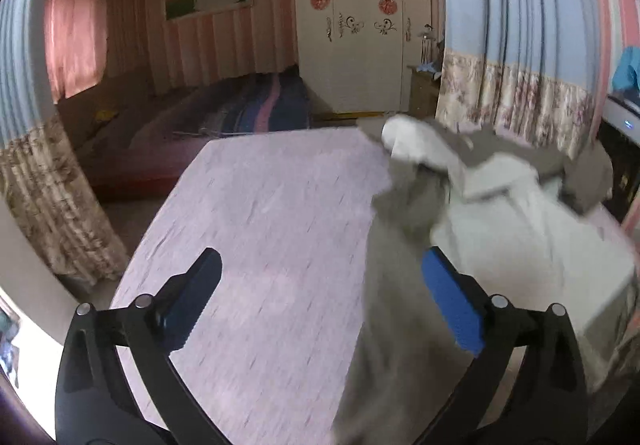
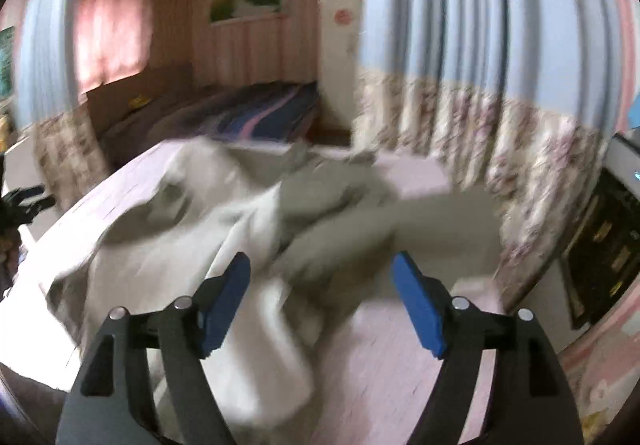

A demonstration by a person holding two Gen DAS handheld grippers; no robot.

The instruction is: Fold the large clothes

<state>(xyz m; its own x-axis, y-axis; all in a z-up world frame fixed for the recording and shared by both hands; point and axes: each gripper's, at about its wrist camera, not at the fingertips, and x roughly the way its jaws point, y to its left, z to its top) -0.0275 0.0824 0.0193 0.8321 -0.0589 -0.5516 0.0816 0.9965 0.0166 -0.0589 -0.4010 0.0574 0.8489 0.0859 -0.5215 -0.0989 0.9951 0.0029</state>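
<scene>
A large grey and off-white garment (image 1: pixel 500 229) lies crumpled on the right part of the pink table (image 1: pixel 260 213). One grey fold of it runs down past the blue pad of the right finger (image 1: pixel 448 297). My left gripper (image 1: pixel 324 281) is open wide over the table, and its pads press on nothing. In the right wrist view the same garment (image 2: pixel 208 245) is blurred and spreads across the table (image 2: pixel 400 357) under and ahead of my right gripper (image 2: pixel 320 281). That gripper is open, with cloth showing in the gap but not pinched.
Blue striped curtains with a floral hem (image 1: pixel 516 93) hang just behind the table's far right edge. A bed with a striped cover (image 1: pixel 248 109) and a white wardrobe (image 1: pixel 360 37) stand farther back. A dark cabinet (image 2: pixel 600 245) stands to the right.
</scene>
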